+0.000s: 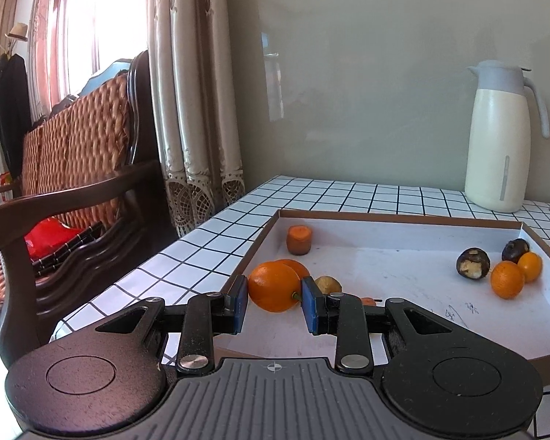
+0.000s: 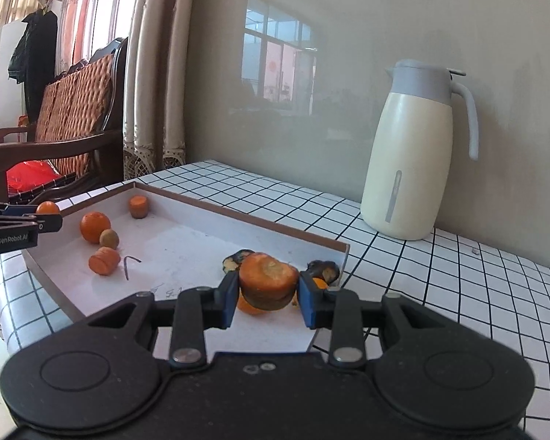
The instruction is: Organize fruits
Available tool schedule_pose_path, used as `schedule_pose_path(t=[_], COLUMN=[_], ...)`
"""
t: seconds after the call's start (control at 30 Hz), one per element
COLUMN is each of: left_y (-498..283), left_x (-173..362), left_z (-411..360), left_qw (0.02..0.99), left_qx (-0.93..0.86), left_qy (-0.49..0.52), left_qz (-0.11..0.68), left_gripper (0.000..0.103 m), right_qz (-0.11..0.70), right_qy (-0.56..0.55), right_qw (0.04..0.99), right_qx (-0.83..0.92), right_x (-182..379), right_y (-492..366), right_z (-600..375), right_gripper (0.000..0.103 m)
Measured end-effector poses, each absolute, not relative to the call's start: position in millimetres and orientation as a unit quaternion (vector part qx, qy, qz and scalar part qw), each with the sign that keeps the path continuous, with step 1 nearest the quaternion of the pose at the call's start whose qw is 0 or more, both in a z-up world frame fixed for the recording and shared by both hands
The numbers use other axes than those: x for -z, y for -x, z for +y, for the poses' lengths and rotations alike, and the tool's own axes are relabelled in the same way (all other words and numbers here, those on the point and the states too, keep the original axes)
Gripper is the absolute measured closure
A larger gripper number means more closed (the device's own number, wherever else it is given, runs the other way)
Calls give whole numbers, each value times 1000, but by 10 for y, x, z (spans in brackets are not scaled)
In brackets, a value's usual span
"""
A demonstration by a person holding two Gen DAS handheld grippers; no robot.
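In the left wrist view my left gripper [image 1: 275, 304] is shut on an orange [image 1: 274, 290], held just above the near left corner of the white tray [image 1: 399, 216]. In the right wrist view my right gripper [image 2: 267, 299] is shut on a carrot chunk [image 2: 268, 282] over the tray's [image 2: 238, 216] right end. Under it lie two dark fruits [image 2: 324, 269] and a small orange [image 2: 247, 306]. At the left end sit an orange [image 2: 95, 226], a brownish fruit [image 2: 109, 238] and two carrot chunks [image 2: 104, 260]. The left gripper [image 2: 49, 215] shows at that view's left edge.
A cream thermos jug [image 2: 410, 154] stands by the wall on the checked tabletop [image 2: 440, 293], right of the tray. A wooden chair [image 1: 73, 168] with a woven cushion and curtains [image 1: 198, 110] are left of the table.
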State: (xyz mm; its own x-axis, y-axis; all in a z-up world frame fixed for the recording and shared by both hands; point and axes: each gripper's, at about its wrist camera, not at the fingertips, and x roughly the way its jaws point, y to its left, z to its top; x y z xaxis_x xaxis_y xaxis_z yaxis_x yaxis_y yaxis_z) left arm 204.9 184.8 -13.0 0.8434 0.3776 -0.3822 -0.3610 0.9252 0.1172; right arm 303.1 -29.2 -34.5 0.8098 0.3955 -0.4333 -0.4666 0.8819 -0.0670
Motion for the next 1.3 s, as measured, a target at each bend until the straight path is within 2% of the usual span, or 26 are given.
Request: schedule_pose_path(t=[0.1,0.17,0.2,0.23,0.27,0.33,0.5,1.3], left_y=[-2052,-2047,-2014,-1960,-1895,-1797,-1857,-1702], left_x=[136,135,118,93,70,58,135,52], left_z=[1833,1811,1798,1786,1769,1731,1722,1491], left_qw=[959,958,958,959,959,956,958,965], left_qx=[-193,-204,-212,-224,-243,-269,-246,-215], left_qy=[-24,-37,-44,-49,-52,-69,-74,-78], left_qz=[204,199,186,164,137,94,129,130], left_gripper=[71,71,66,28,1,0,0,0], right_qz=[216,209,190,163,139,147,175,174], right_qy=[92,119,122,113,95,84,91,118], right_qw=[944,948,955,964,971,972,966,961], right_qx=[-233,-211,-194,-178,-173,-163,-169,-179], right_x=[368,392,375,341,305,288,349,315], right_y=[-3071,-3078,-3053,-3009,-2970,-3004,-3028,-2865], right_z=[-272,-230,-236,-269,-327,-365,-345,-321], right_gripper=[76,65,35,6,6,6,6,6])
